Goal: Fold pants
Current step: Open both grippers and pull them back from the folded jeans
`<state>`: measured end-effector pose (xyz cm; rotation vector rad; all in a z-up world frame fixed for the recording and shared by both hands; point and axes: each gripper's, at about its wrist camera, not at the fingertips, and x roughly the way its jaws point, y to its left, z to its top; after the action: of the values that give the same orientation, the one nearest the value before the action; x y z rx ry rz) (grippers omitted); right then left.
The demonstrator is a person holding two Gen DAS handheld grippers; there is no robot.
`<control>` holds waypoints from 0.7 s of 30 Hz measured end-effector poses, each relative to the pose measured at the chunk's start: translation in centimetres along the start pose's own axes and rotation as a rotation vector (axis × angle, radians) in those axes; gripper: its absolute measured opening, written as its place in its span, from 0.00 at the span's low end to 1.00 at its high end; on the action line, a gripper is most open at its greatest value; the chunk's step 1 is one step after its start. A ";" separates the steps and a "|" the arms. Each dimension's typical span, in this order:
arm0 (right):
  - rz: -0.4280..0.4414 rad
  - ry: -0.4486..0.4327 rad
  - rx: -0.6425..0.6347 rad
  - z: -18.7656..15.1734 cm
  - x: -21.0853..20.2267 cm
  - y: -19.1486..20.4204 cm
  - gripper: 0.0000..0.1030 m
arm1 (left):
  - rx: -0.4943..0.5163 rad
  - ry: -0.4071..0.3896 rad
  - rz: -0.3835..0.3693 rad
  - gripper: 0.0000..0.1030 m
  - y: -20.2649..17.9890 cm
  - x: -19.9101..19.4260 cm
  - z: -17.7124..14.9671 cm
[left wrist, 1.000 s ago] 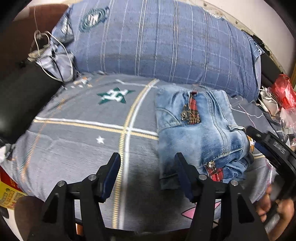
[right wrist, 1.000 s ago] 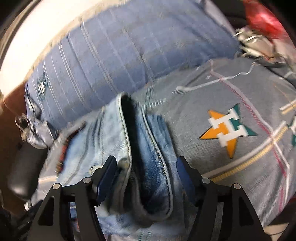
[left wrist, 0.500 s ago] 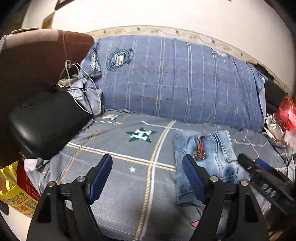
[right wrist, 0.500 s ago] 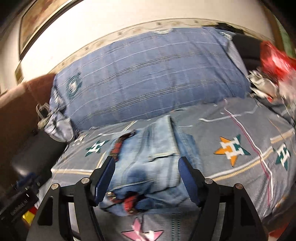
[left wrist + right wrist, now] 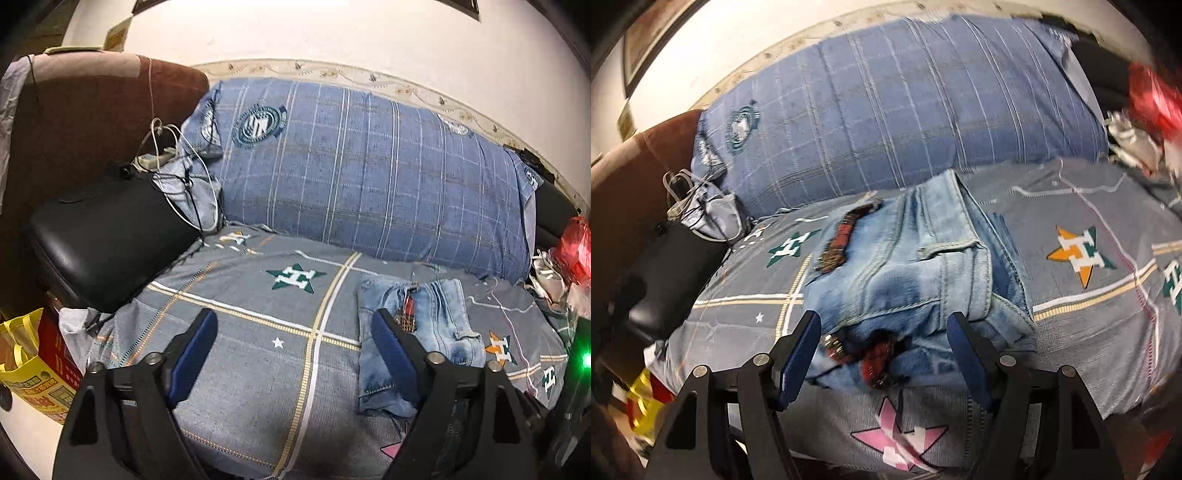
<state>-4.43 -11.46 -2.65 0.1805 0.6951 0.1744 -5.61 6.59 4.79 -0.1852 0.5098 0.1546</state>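
1. Jeans point(image 5: 916, 266) lie folded on the bed point(image 5: 240, 369), long axis toward the pillow point(image 5: 369, 173).
2. Right gripper point(image 5: 882, 354) hangs nearer, jaws apart over their near end, holding nothing.
3. Left gripper point(image 5: 291, 354), jaws opening and holding nothing, has them off to its right.

Red bag point(image 5: 1152, 98) blurred, cut by frame edge.

A home bedroom; a bed point(image 5: 240, 354) spread with a grey star-printed sheet; a long blue plaid pillow point(image 5: 369, 184) against a white wall point(image 5: 332, 33) with a patterned border; charger cables point(image 5: 166, 147) beside a brown headboard point(image 5: 92, 110)
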 end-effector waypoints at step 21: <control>-0.034 0.035 -0.023 -0.9 0.3 0.3 0.80 | 0.140 0.165 -0.045 0.89 -3.1 1.9 -1.9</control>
<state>-4.84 -11.03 -3.46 0.1441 0.7304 0.1529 -4.28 3.41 2.65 -0.0725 0.6781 0.0596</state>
